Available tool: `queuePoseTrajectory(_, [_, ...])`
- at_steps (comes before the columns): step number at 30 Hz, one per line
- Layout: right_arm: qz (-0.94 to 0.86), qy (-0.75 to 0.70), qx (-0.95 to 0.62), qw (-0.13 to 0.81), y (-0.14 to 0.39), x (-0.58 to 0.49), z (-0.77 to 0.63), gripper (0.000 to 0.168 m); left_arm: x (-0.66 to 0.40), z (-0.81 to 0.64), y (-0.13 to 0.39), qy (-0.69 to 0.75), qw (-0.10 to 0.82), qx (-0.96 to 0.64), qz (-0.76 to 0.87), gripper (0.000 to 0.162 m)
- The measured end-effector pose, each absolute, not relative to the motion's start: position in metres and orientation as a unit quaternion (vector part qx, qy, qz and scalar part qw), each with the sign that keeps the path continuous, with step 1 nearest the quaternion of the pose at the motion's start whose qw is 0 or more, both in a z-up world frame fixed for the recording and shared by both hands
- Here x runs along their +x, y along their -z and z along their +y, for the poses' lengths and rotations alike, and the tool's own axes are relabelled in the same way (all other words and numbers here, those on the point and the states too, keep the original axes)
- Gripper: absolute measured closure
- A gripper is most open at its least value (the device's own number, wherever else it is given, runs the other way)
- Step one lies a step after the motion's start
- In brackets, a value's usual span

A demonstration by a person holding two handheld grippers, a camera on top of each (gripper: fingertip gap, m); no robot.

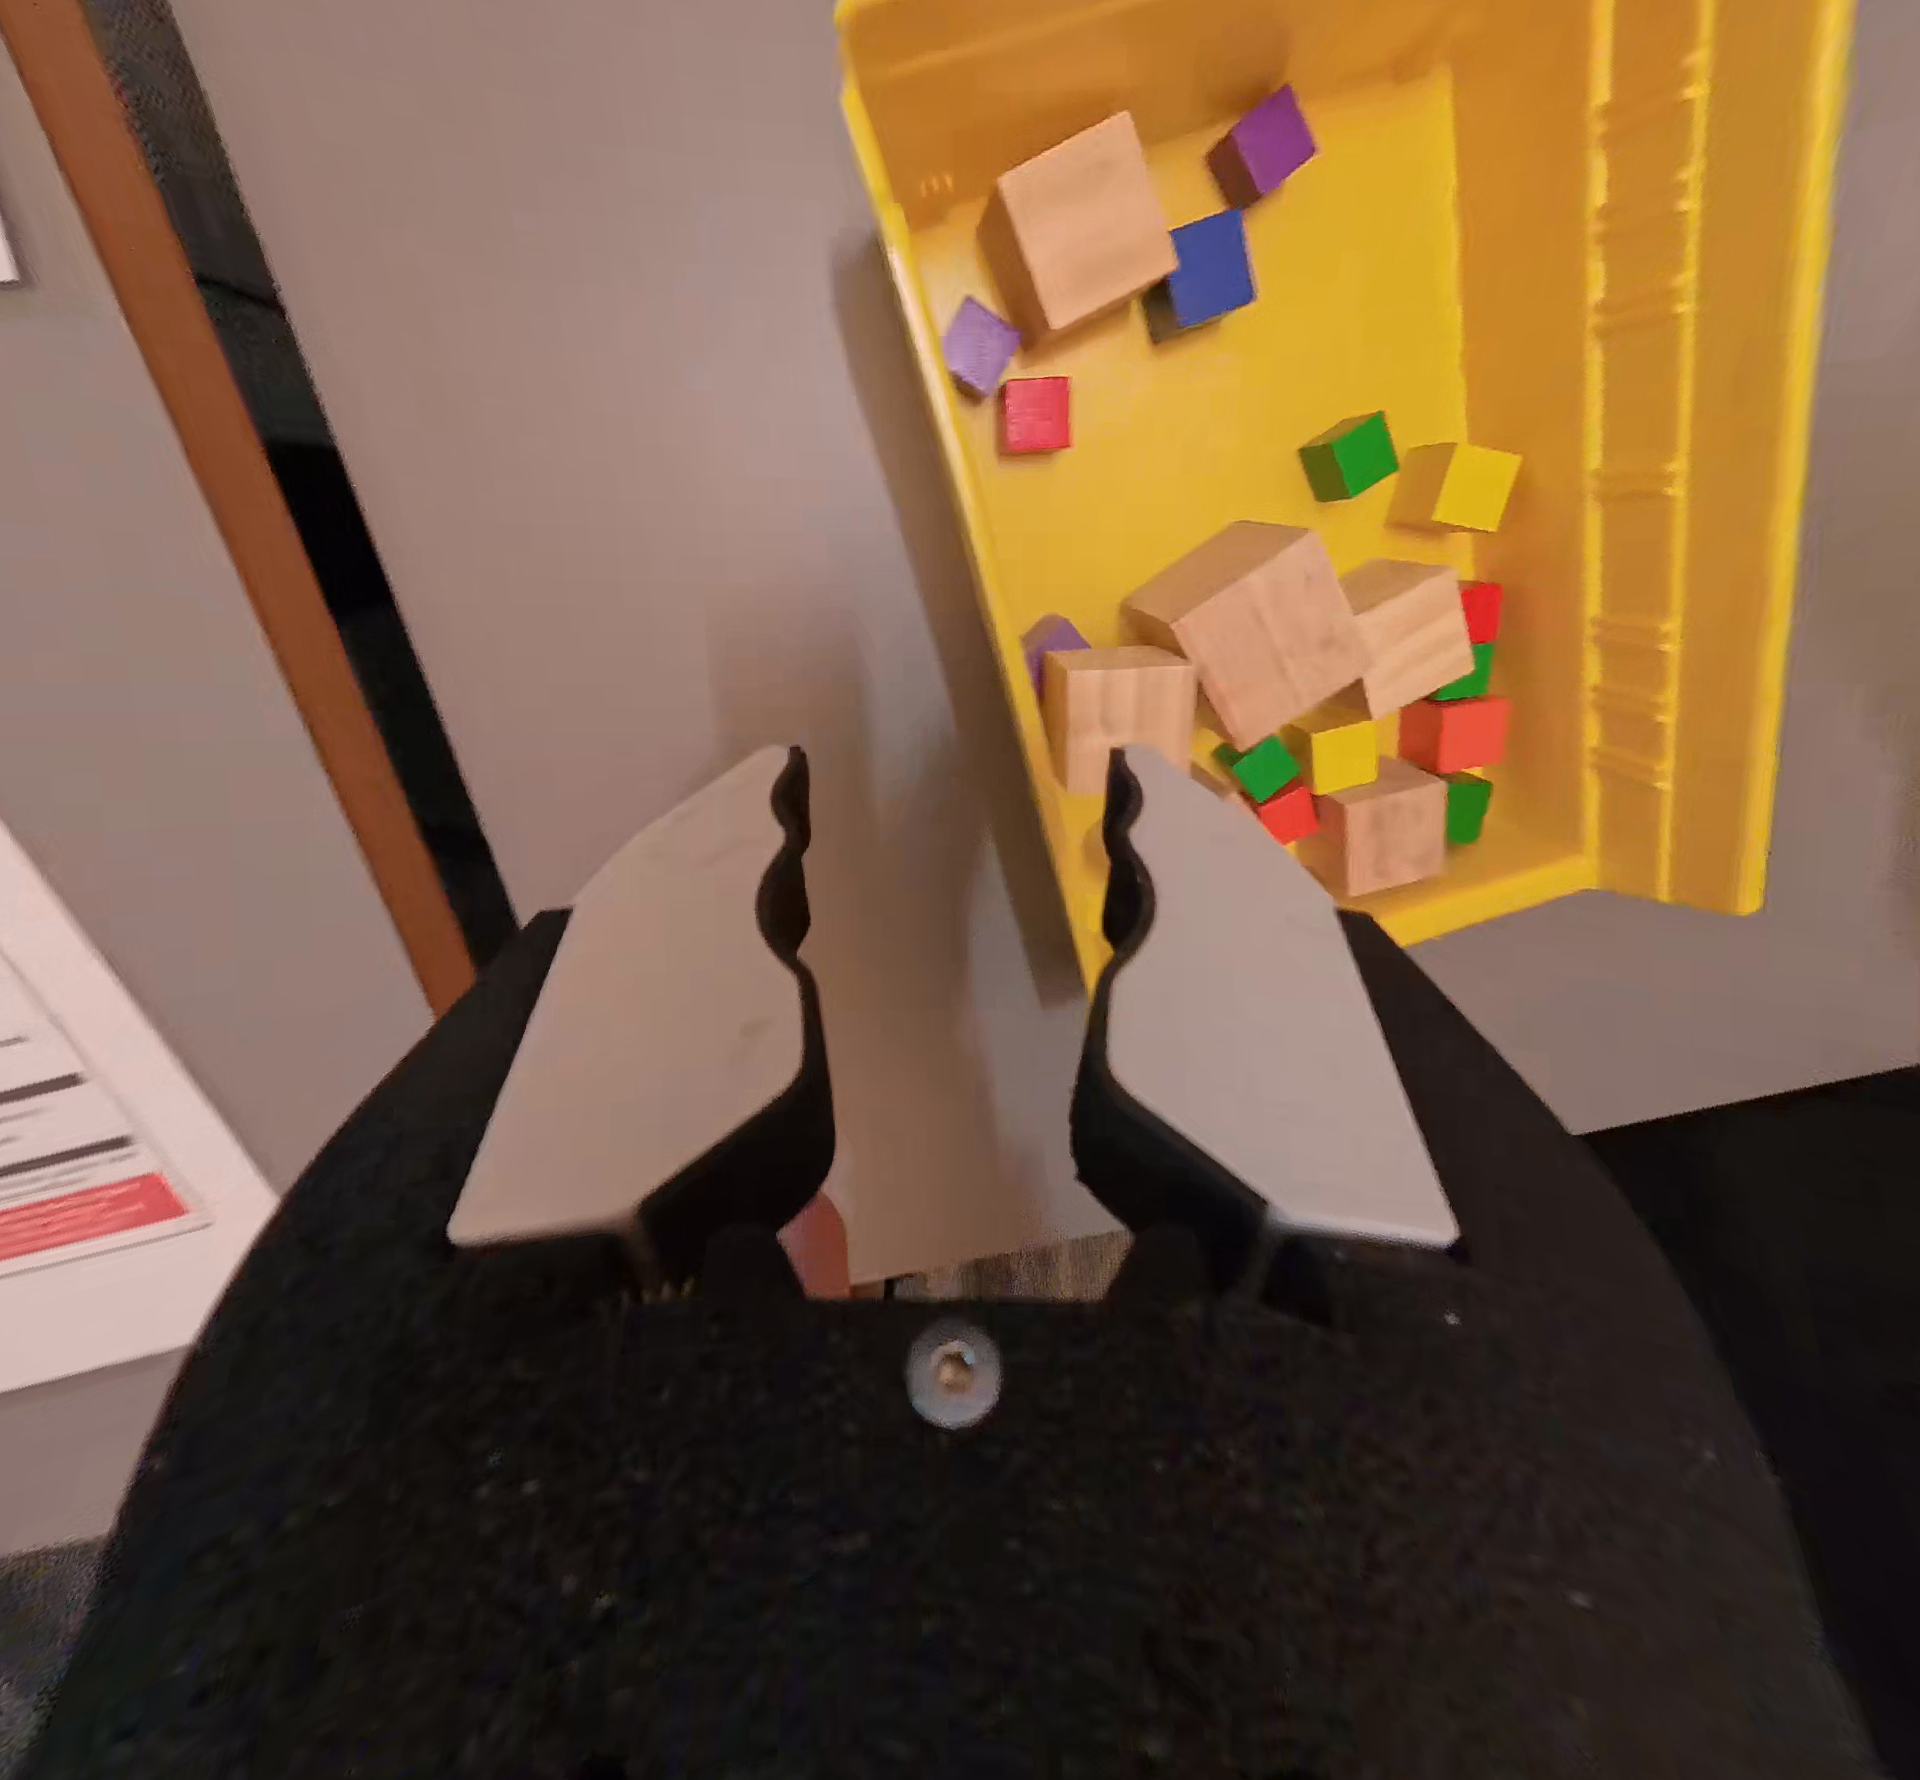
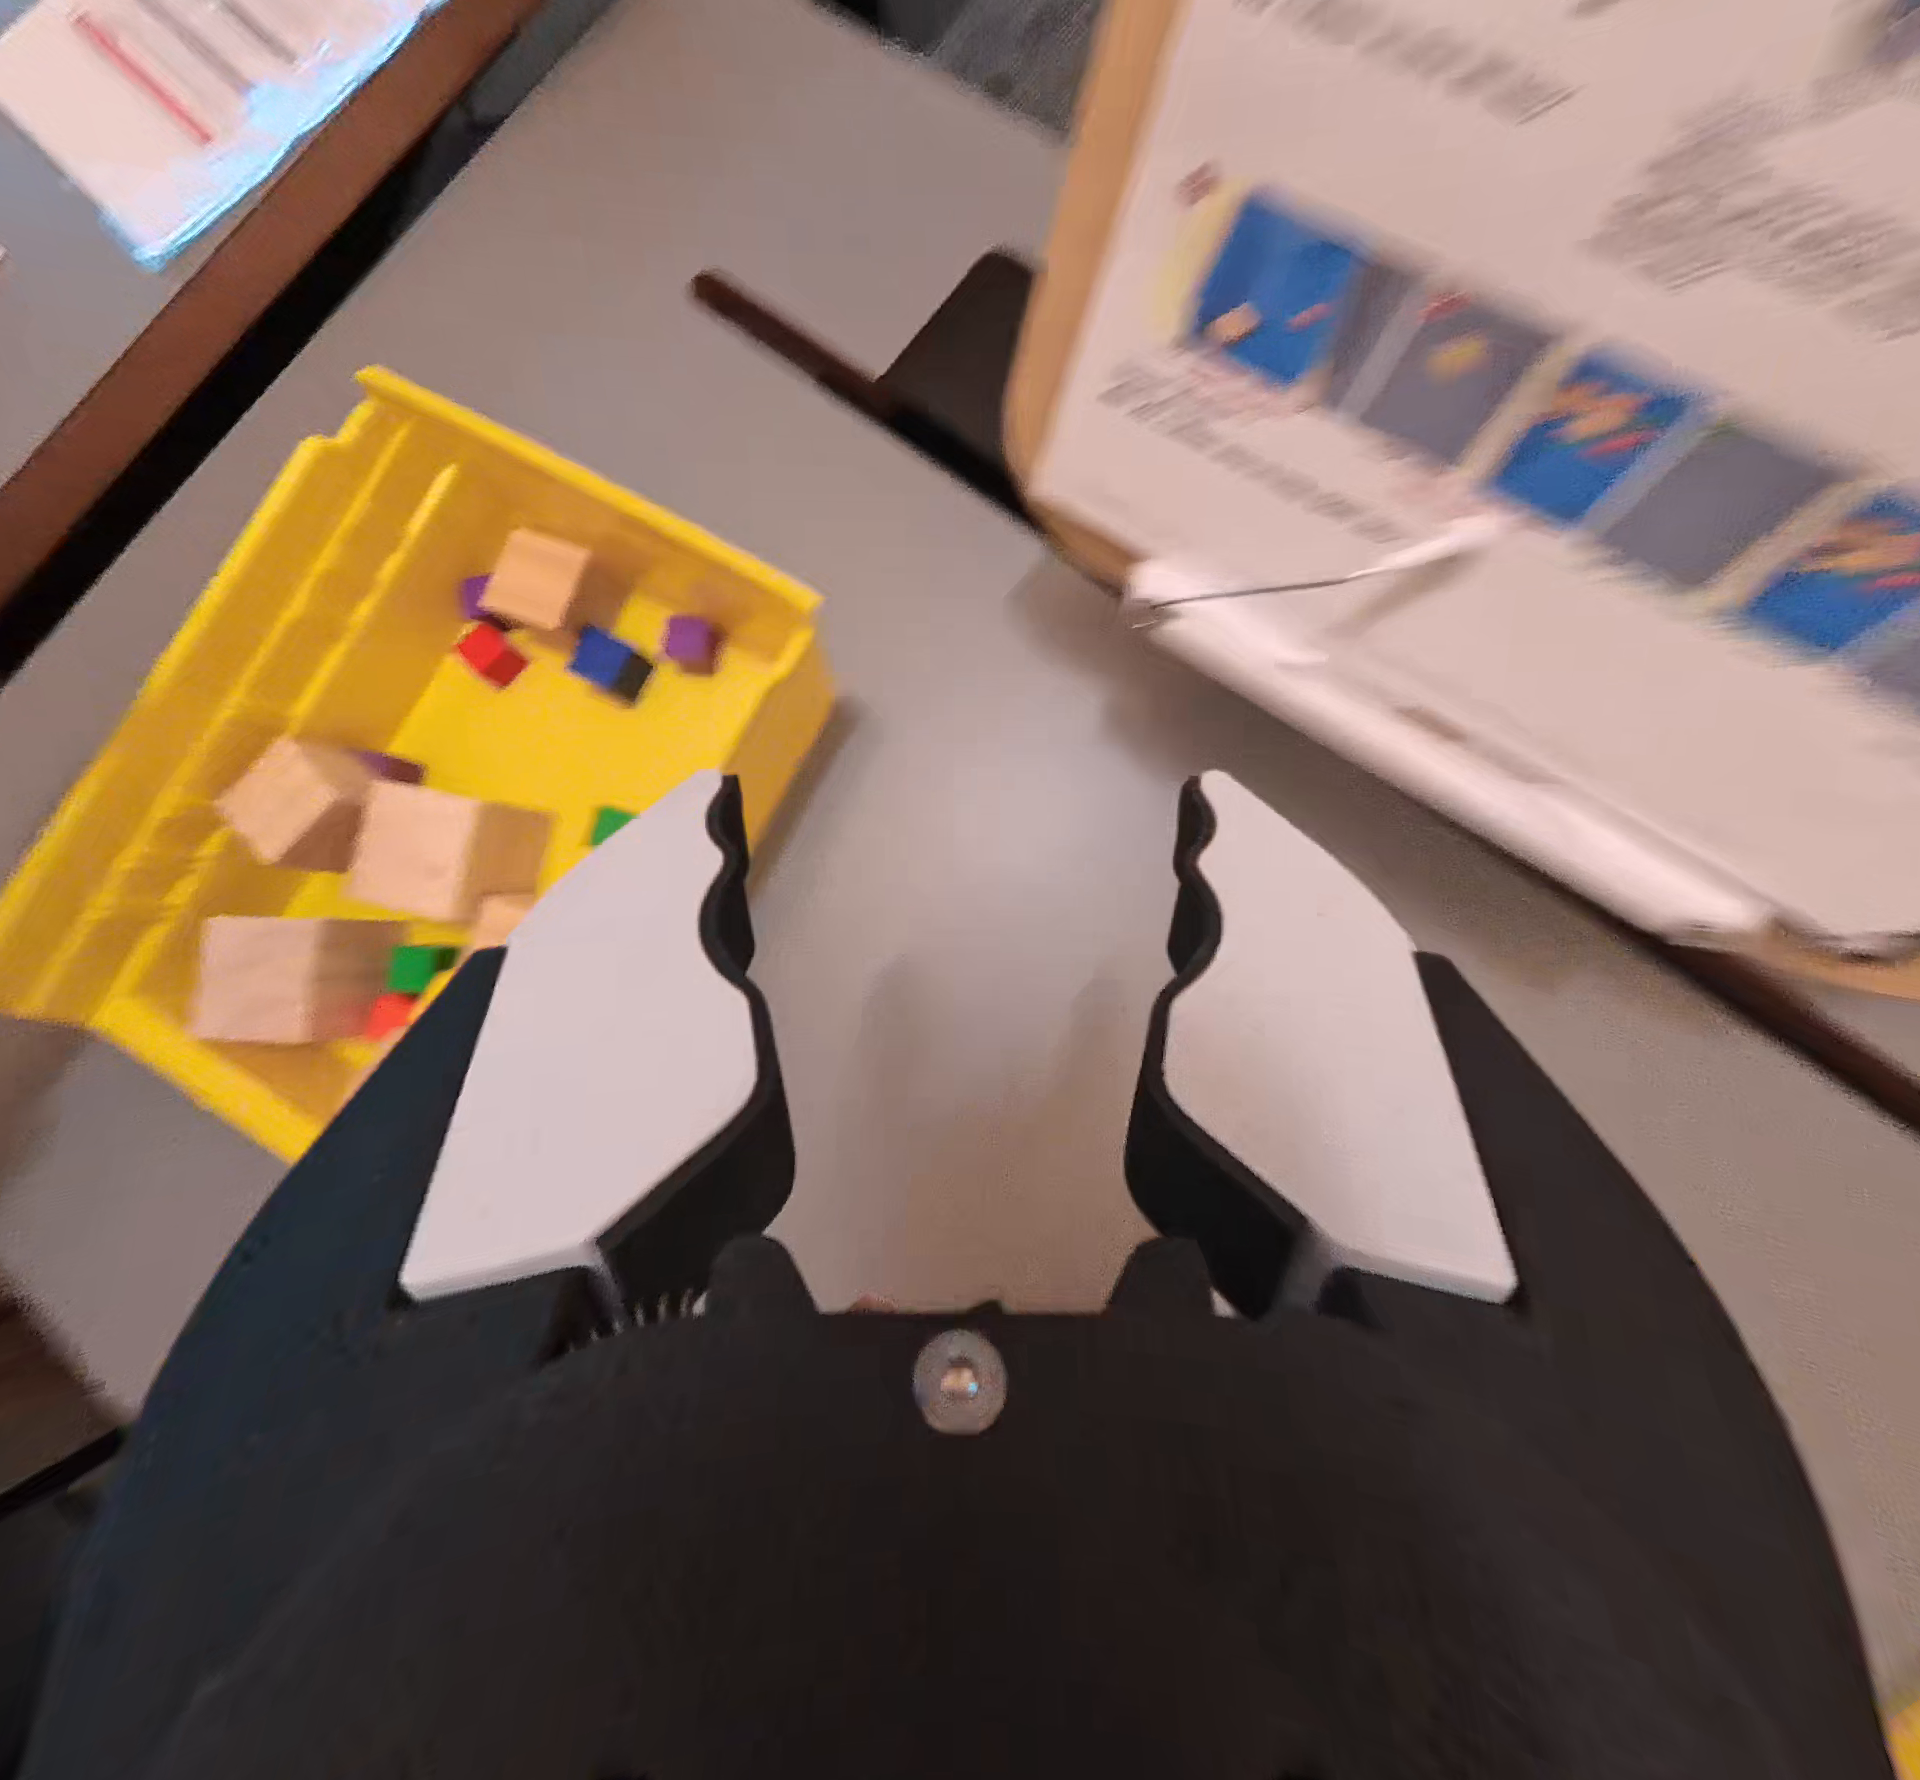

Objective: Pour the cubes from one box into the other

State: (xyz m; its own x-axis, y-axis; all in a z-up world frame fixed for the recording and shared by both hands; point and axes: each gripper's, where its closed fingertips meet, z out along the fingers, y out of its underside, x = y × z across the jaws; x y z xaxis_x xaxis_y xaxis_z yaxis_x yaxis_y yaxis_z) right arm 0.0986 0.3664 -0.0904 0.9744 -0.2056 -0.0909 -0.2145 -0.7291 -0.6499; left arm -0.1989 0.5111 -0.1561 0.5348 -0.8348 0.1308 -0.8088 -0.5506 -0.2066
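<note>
A yellow box [image 1: 1714,380] lies on the grey table and holds several cubes: big plain wooden ones [image 1: 1081,218] and small red, green, yellow, blue and purple ones. It also shows in the right wrist view [image 2: 260,608], at the left. My left gripper [image 1: 954,769] is open and empty, over the table just left of the box's near corner. My right gripper [image 2: 958,795] is open and empty, over bare table to the right of the box. No second box is in view.
The grey table [image 2: 935,670] has a brown-edged neighbouring desk with printed papers [image 2: 239,16] at the far left. A large tilted poster board [image 2: 1507,380] stands at the right, behind a dark strip. The left wrist view shows a brown desk edge [image 1: 208,442] and papers [image 1: 73,1159].
</note>
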Motion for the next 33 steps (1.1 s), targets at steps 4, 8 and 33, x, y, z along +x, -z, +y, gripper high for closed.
queuePoseTrajectory(4, [0.149,-0.124,-0.935,0.298,0.145,0.034,0.394,0.089,-0.187,0.518,0.173,0.105,0.007,-0.893,0.438,0.109])
queuePoseTrajectory(8, [0.173,-0.137,-0.942,0.254,0.181,0.013,0.410,0.093,-0.173,0.505,0.198,0.099,-0.038,-0.886,0.452,0.110])
queuePoseTrajectory(33, [0.211,-0.126,-0.961,0.126,0.258,0.017,0.434,0.154,-0.146,0.532,0.245,0.038,-0.057,-0.893,0.446,0.158])
